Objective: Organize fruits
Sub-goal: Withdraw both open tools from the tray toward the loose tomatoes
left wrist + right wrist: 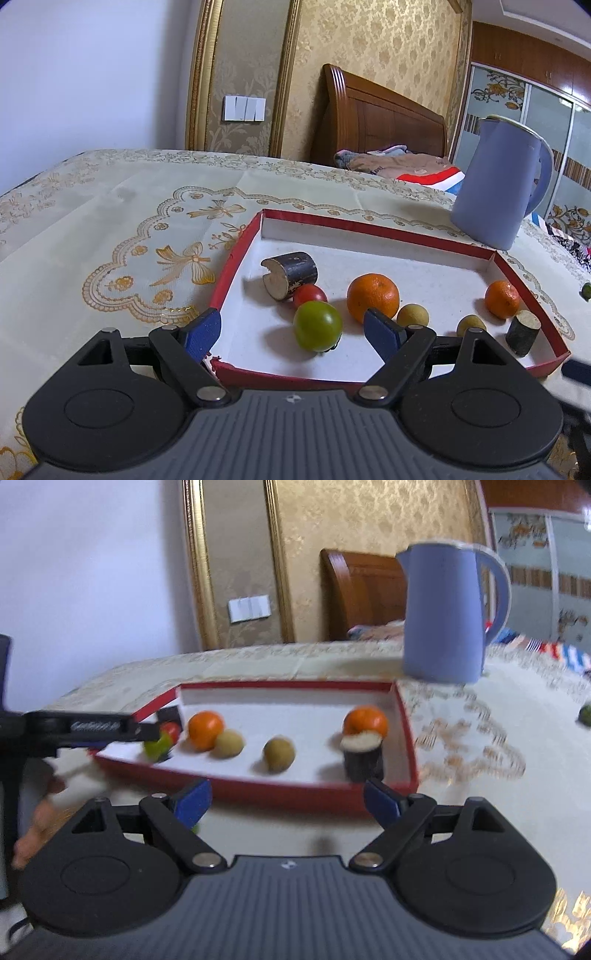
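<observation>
A red-rimmed white tray lies on the table; it also shows in the right wrist view. In it are a green tomato, a red tomato, a large orange, a small orange, two tan round fruits and two dark wood pieces. My left gripper is open, its blue pads either side of the green tomato, apart from it. My right gripper is open and empty in front of the tray's near rim.
A lilac kettle stands behind the tray's right corner. A dark green fruit lies on the cloth far right. The lace tablecloth stretches left. A bed headboard is behind the table.
</observation>
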